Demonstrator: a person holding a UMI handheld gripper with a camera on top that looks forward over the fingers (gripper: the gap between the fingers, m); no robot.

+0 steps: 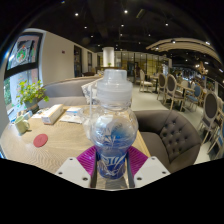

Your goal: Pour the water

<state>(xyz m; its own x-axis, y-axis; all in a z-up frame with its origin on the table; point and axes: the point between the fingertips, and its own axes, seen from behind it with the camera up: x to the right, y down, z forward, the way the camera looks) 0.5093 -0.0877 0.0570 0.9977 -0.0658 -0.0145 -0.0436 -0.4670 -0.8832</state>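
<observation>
Water bottle point(112, 125) upright, clear plastic, pinched low on its body between both fingers point(88, 160), above the worktop point(55, 140). Looks partly full: moderate weight, thin walls could flex, slick surface. Low grip seems secure; tilt slowly.

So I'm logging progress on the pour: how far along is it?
Done: the gripper has the bottle, both fingers pressing its lower body, and it looks lifted above the table. In hand: the bottle is held upright, cap on top, no tilt. Left: the pour itself; no water is flowing, and no cup to receive it shows.
</observation>
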